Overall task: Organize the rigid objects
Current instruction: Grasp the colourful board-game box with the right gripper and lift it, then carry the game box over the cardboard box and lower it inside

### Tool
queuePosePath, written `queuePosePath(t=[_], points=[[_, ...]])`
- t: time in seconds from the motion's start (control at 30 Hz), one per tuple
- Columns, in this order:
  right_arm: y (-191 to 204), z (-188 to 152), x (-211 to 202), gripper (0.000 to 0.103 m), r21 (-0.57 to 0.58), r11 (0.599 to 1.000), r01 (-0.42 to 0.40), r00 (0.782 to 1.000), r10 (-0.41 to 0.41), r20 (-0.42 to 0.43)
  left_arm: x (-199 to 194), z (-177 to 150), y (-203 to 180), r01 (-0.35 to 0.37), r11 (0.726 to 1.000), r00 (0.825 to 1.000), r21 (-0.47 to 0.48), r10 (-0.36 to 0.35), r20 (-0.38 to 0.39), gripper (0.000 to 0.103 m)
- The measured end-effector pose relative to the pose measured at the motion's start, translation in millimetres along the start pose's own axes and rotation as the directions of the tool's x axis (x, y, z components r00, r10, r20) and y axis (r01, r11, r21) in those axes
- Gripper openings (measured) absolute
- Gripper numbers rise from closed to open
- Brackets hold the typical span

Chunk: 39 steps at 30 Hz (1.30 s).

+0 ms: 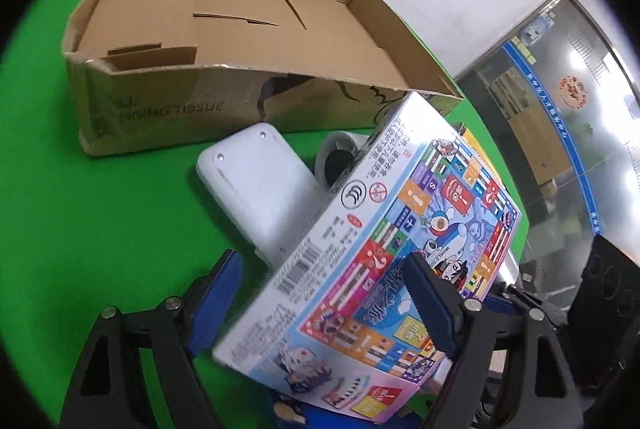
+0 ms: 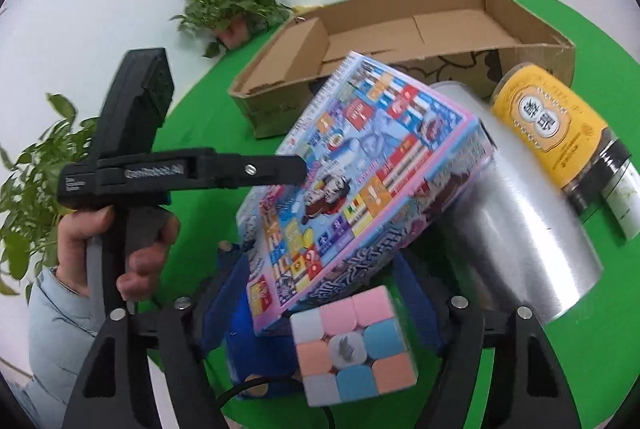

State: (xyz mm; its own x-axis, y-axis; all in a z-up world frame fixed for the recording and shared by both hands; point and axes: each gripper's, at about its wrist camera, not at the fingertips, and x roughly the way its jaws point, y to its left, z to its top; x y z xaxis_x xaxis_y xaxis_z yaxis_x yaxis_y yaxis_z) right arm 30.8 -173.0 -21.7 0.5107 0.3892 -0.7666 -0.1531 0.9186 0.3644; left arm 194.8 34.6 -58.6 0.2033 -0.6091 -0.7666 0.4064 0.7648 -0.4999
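Observation:
A colourful board game box (image 1: 400,229) lies tilted, propped on other items on the green table. My left gripper (image 1: 320,261) straddles its long edge: the right pad (image 1: 432,305) is over the printed top, and green shows between the left pad (image 1: 224,281) and the box's side. In the right wrist view the left gripper's finger (image 2: 280,169) reaches the box (image 2: 360,169) from the left. My right gripper (image 2: 322,265) has the box's near corner between its pads. A pastel cube (image 2: 352,345) in front hides whether they press.
An open cardboard box (image 1: 240,101) (image 2: 272,105) stands behind. A white plastic object (image 1: 256,189) and a white roll (image 1: 340,157) lie under the game box. A silver can (image 2: 520,229) and a yellow-labelled jar (image 2: 548,125) lie to the right. Potted plants (image 2: 232,9) stand at the left.

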Motion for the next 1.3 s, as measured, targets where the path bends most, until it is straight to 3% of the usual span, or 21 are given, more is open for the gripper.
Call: queuePosePath(t=[0.07, 0.17, 0.27, 0.5, 0.67, 0.77, 0.83, 0.93, 1.0, 1.07, 1.3], points=[[-2.6, 4.5, 8.1, 0.068, 0.022, 1.000, 0.009, 1.000, -0.009, -0.013, 2.9, 4.7, 8.5, 0.035, 0.999, 0.999, -0.016, -0.035, -0.020, 0.087], [-5.3, 8.6, 19.3, 0.052, 0.031, 0.999, 0.036, 0.999, -0.035, -0.032, 7.6, 3.6, 25.1, 0.102, 0.993, 0.992, -0.064, -0.106, -0.062, 0.091], [-6.4, 12.9, 26.0, 0.050, 0.037, 0.999, 0.033, 0.999, -0.032, -0.036, 11.5, -3.1, 30.2, 0.145, 0.988, 0.984, -0.061, -0.150, -0.093, 0.094], [-4.5, 40.0, 34.0, 0.050, 0.024, 0.999, 0.030, 0.999, -0.029, -0.026, -6.6, -11.3, 24.7, 0.093, 0.993, 0.993, -0.068, -0.098, -0.070, 0.092], [1.7, 68.3, 50.6, 0.051, -0.048, 0.999, 0.004, 0.995, -0.009, -0.097, -16.7, -22.7, 27.4, 0.041, 0.991, 0.998, -0.125, -0.047, -0.045, 0.090], [6.8, 76.2, 54.1, 0.051, -0.088, 0.996, 0.004, 0.994, -0.013, -0.105, -18.7, -24.4, 31.3, 0.071, 0.989, 0.996, -0.132, -0.076, -0.039, 0.090], [8.9, 78.7, 55.7, 0.051, -0.106, 0.994, 0.002, 0.994, -0.014, -0.112, -23.8, -20.0, 42.7, 0.123, 0.980, 0.992, -0.158, -0.125, -0.001, 0.090], [10.4, 80.0, 57.9, 0.051, -0.112, 0.994, -0.001, 0.993, -0.013, -0.117, -26.1, -12.1, 62.1, 0.146, 0.967, 0.989, -0.207, -0.142, 0.034, 0.090], [10.0, 79.4, 58.3, 0.051, -0.109, 0.994, -0.003, 0.993, -0.010, -0.120, -17.2, -7.3, 67.4, 0.130, 0.967, 0.991, -0.217, -0.133, 0.001, 0.090], [10.1, 78.4, 58.9, 0.051, -0.114, 0.993, 0.006, 0.993, -0.019, -0.119, -14.1, -5.2, 67.1, 0.181, 0.960, 0.983, -0.216, -0.186, -0.002, 0.083], [10.4, 75.3, 56.5, 0.052, -0.111, 0.994, -0.008, 0.994, -0.004, -0.106, -30.8, -0.4, 34.9, 0.074, 0.981, 0.997, -0.182, -0.070, 0.031, 0.077]])
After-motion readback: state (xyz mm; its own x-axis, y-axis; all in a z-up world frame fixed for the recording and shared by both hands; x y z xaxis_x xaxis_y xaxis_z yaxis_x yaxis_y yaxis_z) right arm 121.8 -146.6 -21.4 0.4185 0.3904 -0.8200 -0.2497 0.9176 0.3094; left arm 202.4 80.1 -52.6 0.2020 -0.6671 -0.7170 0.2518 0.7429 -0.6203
